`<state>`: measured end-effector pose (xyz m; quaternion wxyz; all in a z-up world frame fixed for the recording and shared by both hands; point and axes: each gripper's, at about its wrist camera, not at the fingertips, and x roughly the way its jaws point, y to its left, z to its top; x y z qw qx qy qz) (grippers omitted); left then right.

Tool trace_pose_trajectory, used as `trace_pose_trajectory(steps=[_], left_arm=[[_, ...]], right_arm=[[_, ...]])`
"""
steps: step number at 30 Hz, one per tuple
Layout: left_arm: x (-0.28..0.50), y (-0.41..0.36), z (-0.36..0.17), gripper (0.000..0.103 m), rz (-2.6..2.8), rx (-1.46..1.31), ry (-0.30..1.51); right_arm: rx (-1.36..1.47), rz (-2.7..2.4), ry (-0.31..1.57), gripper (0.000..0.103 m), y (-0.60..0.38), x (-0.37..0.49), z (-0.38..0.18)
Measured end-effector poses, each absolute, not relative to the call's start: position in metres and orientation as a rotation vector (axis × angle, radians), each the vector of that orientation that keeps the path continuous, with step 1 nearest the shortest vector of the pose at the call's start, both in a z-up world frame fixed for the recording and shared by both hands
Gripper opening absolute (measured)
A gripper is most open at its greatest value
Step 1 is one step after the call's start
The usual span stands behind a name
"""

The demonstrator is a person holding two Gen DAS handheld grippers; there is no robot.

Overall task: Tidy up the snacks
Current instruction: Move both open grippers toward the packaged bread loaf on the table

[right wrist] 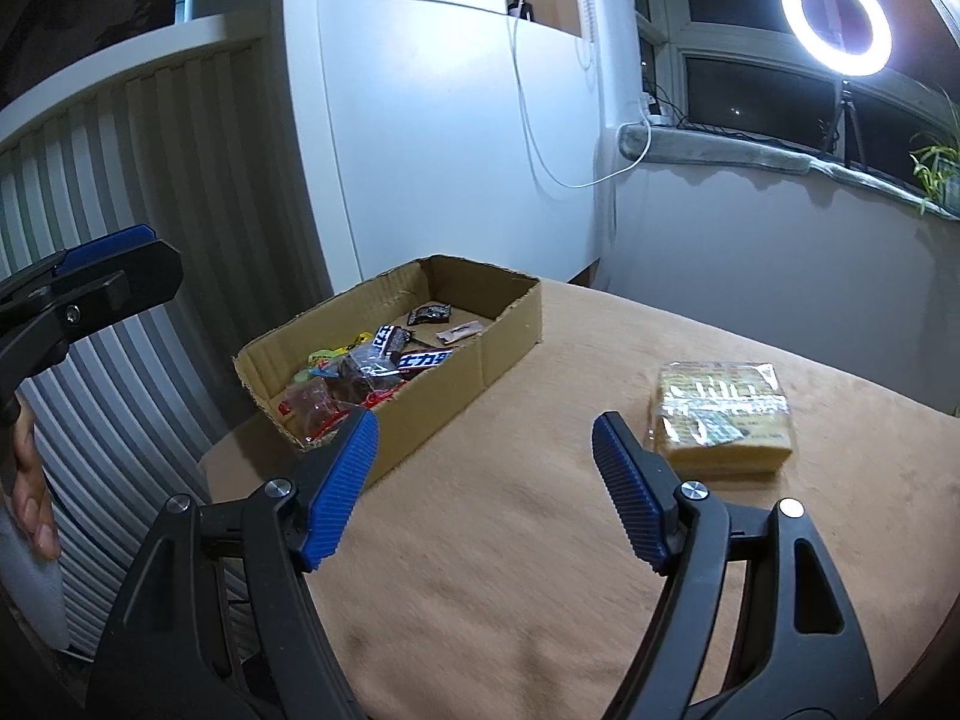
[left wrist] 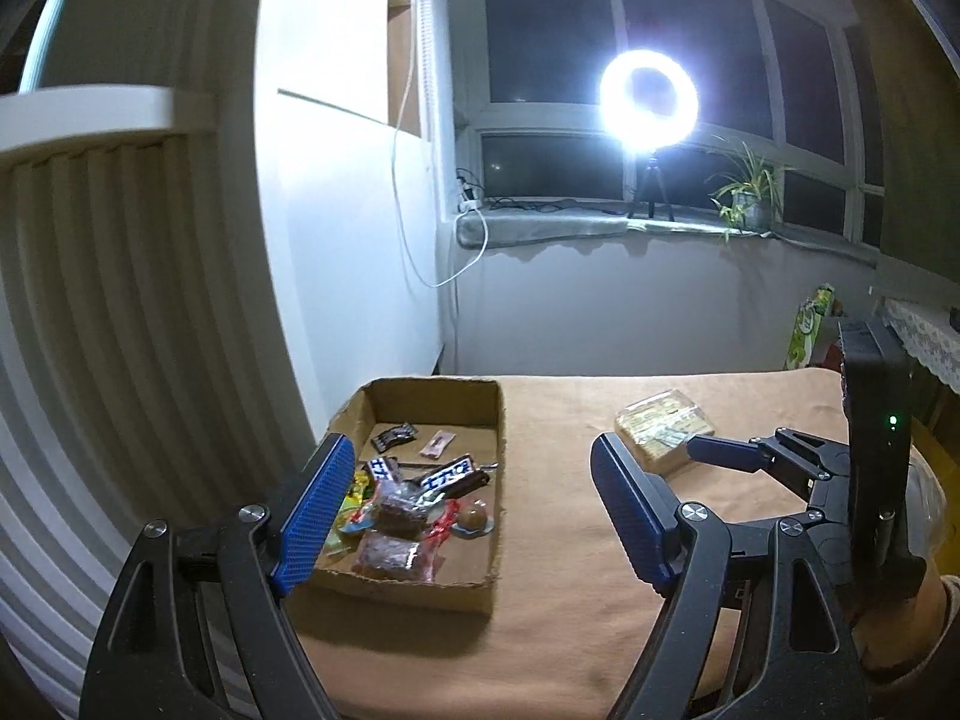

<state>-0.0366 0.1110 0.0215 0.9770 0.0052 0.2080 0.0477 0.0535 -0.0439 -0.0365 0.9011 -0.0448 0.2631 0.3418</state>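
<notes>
Both grippers are hovering over the table (right wrist: 540, 600), jaws spread wide, nothing between the pads on either one.

Left gripper (left wrist: 468, 516): blue pads standing apart, left pad overlapping the near left corner of the box (left wrist: 495, 468) in its own view, right pad sitting in front of the cake pack (left wrist: 663, 429). Not touching either as far as I can tell. In the right wrist view it is showing at the far left edge (right wrist: 90, 276), with fingers of the person's hand (right wrist: 30, 480) wrapping its handle below.

Right gripper (right wrist: 486, 480): jaws wide, bare tan cloth showing between them. Left pad is sitting in front of the box's near corner, right pad just short of the cake pack (right wrist: 723, 420). In the left wrist view its tip (left wrist: 720, 450) is overlapping the pack's near right edge; can't tell if it is touching.

Snacks:
- Box is sitting at the table's left side near the white cabinet (right wrist: 432, 138), open top.
- Inside: mixed wrapped snacks (left wrist: 402, 504) piling toward the near end, two dark bars with white-blue lettering (left wrist: 447, 474), a small black packet (left wrist: 393, 435) and a pink one (left wrist: 437, 443) lying further back on the bare bottom.
- Cake pack, clear-wrapped and yellow, is lying flat on the cloth, well apart from the box, to its right.

Background: ring light (left wrist: 649, 99) glaring on the windowsill, plant (left wrist: 747, 195) standing beside it.
</notes>
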Motion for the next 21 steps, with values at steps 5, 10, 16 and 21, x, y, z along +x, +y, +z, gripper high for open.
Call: trace_pose_trajectory(steps=[5,10,16,21], left_arm=[[-0.034,0.098,0.023,0.081,0.086,0.036,0.424],[-0.031,0.083,0.021,0.081,0.07,0.057,0.44],[-0.021,0.062,0.017,0.081,0.04,0.081,0.467],[-0.004,0.038,0.01,0.081,-0.016,0.091,0.499]], right_arm=[[-0.068,0.694,0.539,0.078,-0.061,0.054,-0.036],[-0.039,0.673,0.537,0.079,-0.08,0.059,-0.037],[0.005,0.623,0.545,0.079,-0.113,0.07,-0.044],[0.046,0.572,0.559,0.079,-0.144,0.082,-0.052]])
